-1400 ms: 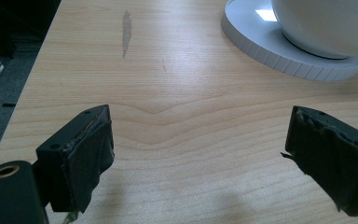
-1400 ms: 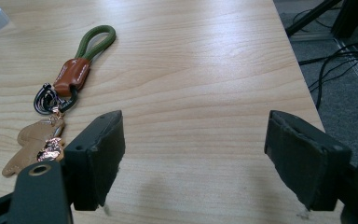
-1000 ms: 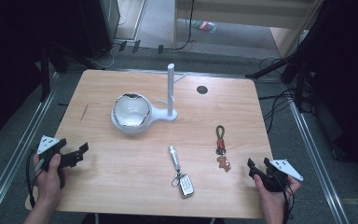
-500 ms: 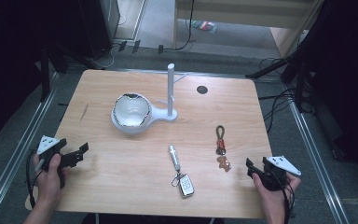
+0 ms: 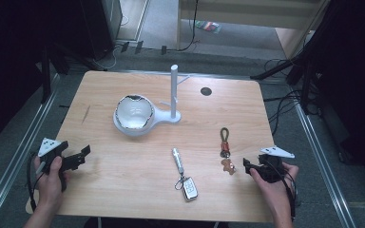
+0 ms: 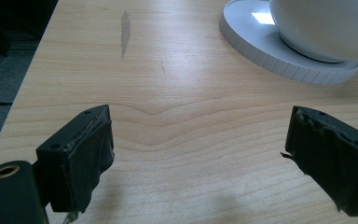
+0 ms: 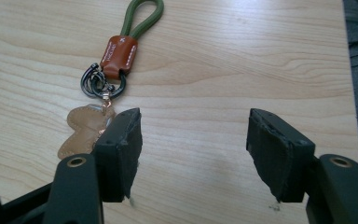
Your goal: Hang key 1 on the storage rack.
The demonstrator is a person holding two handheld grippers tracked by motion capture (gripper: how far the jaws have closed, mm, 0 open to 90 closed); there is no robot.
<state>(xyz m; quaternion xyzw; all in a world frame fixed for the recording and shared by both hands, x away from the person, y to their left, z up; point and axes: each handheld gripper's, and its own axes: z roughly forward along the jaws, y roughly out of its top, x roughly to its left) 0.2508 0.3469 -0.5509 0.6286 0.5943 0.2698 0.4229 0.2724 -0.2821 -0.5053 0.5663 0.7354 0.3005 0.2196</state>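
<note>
Wooden bench carries a white bowl on a stand with a post, a key fob near the middle, and a green-looped keychain at the right. The right gripper rests with jaws released, the keychain's tan charm just beside and partly behind its left jaw. The left gripper, jaws also spread, sits near the bench's left edge, empty, well short of the bowl.

Bowl on stand base far-centre of desk, post just right of bowl. Fob keychain near-centre; loop keychain to its right. Left claw near-left edge, right claw near-right, just beside loop keychain.
</note>
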